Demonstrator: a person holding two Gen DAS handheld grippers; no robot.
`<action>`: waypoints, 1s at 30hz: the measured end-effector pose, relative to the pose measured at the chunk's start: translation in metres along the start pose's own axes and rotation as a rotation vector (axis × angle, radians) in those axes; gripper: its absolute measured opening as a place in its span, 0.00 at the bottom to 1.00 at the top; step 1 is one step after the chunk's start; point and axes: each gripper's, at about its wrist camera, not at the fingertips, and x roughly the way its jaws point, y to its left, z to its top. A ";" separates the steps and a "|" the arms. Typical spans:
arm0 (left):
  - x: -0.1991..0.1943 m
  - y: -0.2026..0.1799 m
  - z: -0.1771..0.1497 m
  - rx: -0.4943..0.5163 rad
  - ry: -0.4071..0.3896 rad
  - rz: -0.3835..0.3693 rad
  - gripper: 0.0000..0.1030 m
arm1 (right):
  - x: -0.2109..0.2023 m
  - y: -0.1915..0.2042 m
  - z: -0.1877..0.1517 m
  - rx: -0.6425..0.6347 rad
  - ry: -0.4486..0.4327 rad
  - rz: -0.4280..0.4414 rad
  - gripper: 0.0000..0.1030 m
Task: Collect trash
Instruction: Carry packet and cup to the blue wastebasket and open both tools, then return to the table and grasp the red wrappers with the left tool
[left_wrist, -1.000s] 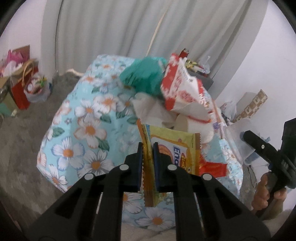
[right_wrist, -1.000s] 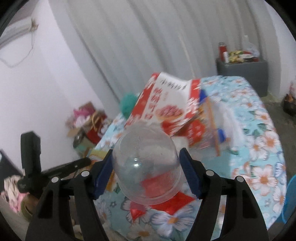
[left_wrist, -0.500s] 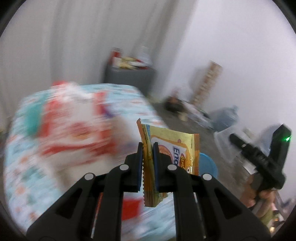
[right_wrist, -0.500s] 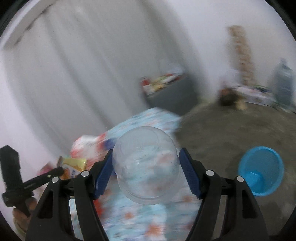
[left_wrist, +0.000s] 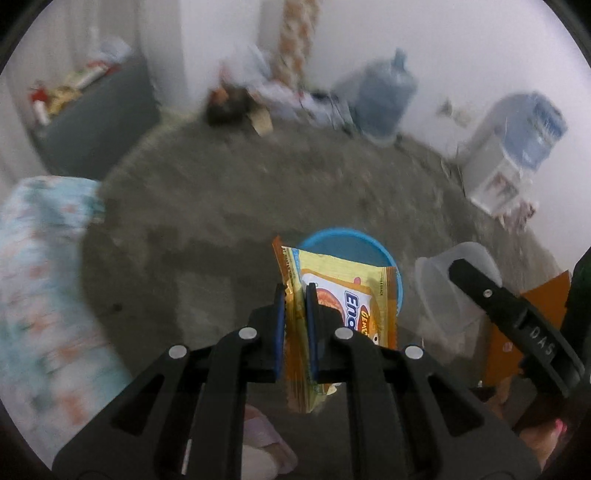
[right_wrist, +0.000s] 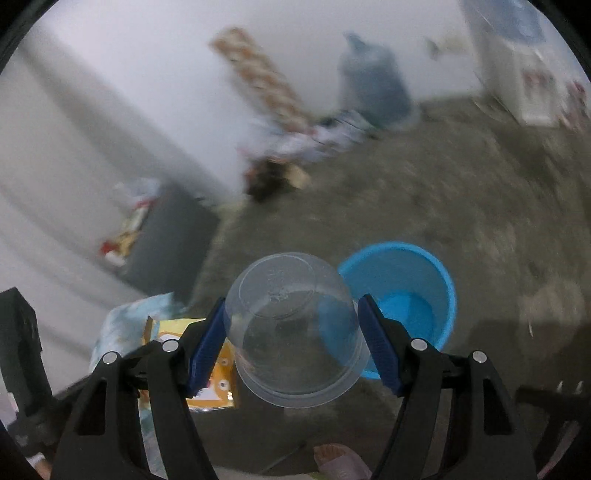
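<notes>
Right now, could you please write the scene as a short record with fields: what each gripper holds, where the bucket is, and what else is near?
left gripper: shut on a yellow snack wrapper
right gripper: shut on a clear plastic cup, bottom facing away from the camera
blue bucket: on the grey floor, in front of both grippers, nothing seen inside
table with flowered cloth: at the left edge of the left wrist view
background: water bottle by the wall, blurred
</notes>
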 end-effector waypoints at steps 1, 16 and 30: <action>0.020 -0.008 0.004 0.012 0.027 0.000 0.09 | 0.019 -0.017 0.006 0.047 0.021 -0.024 0.67; 0.090 -0.040 0.008 0.105 0.043 0.034 0.65 | 0.114 -0.102 0.002 0.213 0.117 -0.207 0.81; -0.167 -0.004 -0.065 0.078 -0.363 -0.236 0.82 | -0.061 0.075 -0.010 -0.266 -0.187 -0.181 0.94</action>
